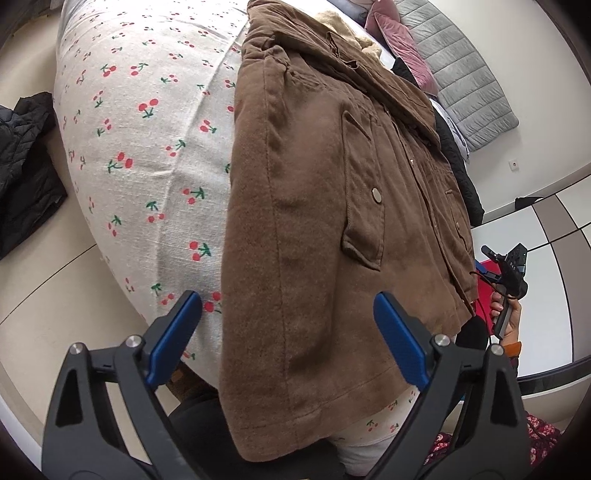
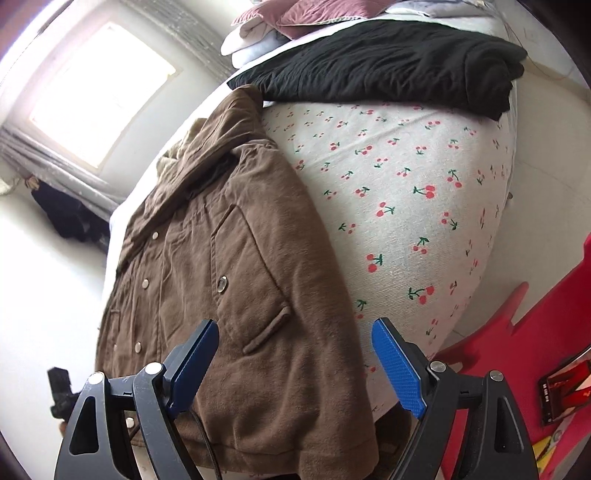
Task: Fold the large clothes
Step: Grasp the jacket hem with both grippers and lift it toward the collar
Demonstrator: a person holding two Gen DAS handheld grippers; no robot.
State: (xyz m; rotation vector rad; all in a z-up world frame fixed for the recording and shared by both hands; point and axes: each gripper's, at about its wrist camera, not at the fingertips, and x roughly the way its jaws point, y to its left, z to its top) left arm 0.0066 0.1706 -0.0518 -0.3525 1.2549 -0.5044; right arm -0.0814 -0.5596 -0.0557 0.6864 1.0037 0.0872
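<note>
- A brown jacket (image 1: 332, 206) lies on the cherry-print bed cover (image 1: 147, 147), folded lengthwise, filling the middle of the left wrist view and the lower left of the right wrist view.
- The left gripper (image 1: 288, 328) hovers over the jacket's hem at the bottom of the frame, jaws spread wide, holding nothing.
- The right gripper (image 2: 293, 362) hangs above the jacket's lower edge, jaws also wide apart and empty.
- A folded black garment (image 2: 388, 66) sits at the upper right, just beyond the collar.
- 2 pink cushions (image 2: 295, 13) rest at the top edge.
</note>
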